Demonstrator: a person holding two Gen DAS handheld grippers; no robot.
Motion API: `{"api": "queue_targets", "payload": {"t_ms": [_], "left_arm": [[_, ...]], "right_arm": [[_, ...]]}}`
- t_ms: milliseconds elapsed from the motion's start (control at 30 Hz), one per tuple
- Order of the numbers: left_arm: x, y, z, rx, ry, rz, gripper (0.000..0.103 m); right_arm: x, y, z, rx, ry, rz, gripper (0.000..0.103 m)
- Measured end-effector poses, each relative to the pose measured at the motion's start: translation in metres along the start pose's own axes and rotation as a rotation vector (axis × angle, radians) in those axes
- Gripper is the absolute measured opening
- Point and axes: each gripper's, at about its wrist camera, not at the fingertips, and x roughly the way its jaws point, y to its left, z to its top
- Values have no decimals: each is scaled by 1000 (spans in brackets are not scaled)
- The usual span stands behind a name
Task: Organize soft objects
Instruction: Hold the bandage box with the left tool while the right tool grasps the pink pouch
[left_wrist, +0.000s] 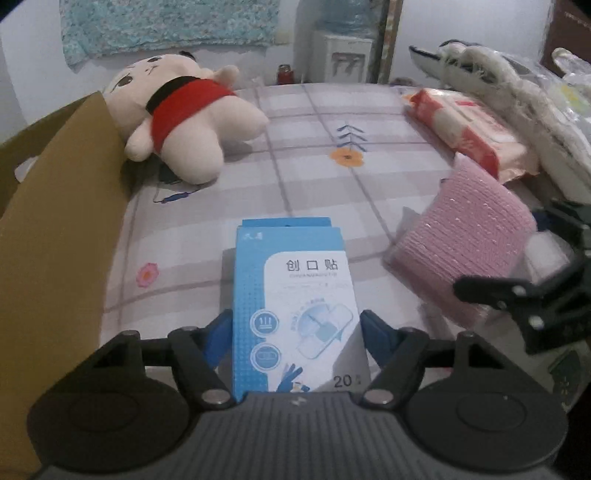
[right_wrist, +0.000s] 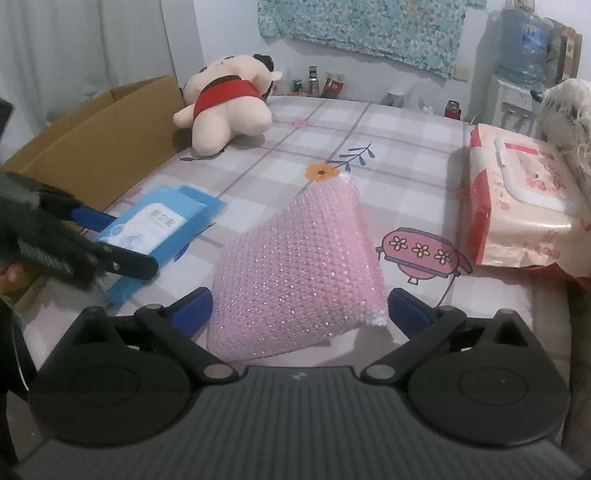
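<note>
My left gripper (left_wrist: 295, 332) is shut on a blue and white bandage box (left_wrist: 295, 310), its fingers pressed against both sides; the box rests on the checked bed sheet (left_wrist: 314, 122). The box also shows in the right wrist view (right_wrist: 155, 232), with the left gripper (right_wrist: 122, 243) on it. My right gripper (right_wrist: 299, 310) is open, its fingers either side of a pink bubble-wrap pack (right_wrist: 299, 262) that lies on the bed. The pack also shows in the left wrist view (left_wrist: 465, 251). A plush doll in red (left_wrist: 181, 114) lies at the far left.
An open cardboard box (left_wrist: 62, 229) stands along the left edge of the bed, also in the right wrist view (right_wrist: 96, 147). A wet-wipes pack (right_wrist: 517, 206) and a fluffy white item (left_wrist: 517, 96) lie at the right. A water dispenser (right_wrist: 517, 74) stands behind.
</note>
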Motion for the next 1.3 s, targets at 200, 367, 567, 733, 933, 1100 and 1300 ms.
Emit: {"api": "queue_targets", "payload": {"t_ms": [200,367,567,733,933,1100,1300], "left_arm": [[-6,6,-10,-3,-31,-6,73],[-6,10,-12,-19,-55,-26,74],[-6,10,-18,-14,-103,-28,74],[-6,10,-20,-5,-134,-39,74],[-6,15,-22,-9,-150,-62,74],[-9,20,-24,-44,-150,-90,74],[-11,22,-27,-62,-152,-106,74]], "right_arm": [[7,3,11,-64,20,-24,102],[-1,10,25,-171,12,-93,102],[0,-5,34,-78,70,-68,102],[21,7,37,-69,128,-54,102],[35,27,49,-128,161,-92,102],[30,18,59,-22,164,-22,102],[49,22,62,-63,199,-38,102]]}}
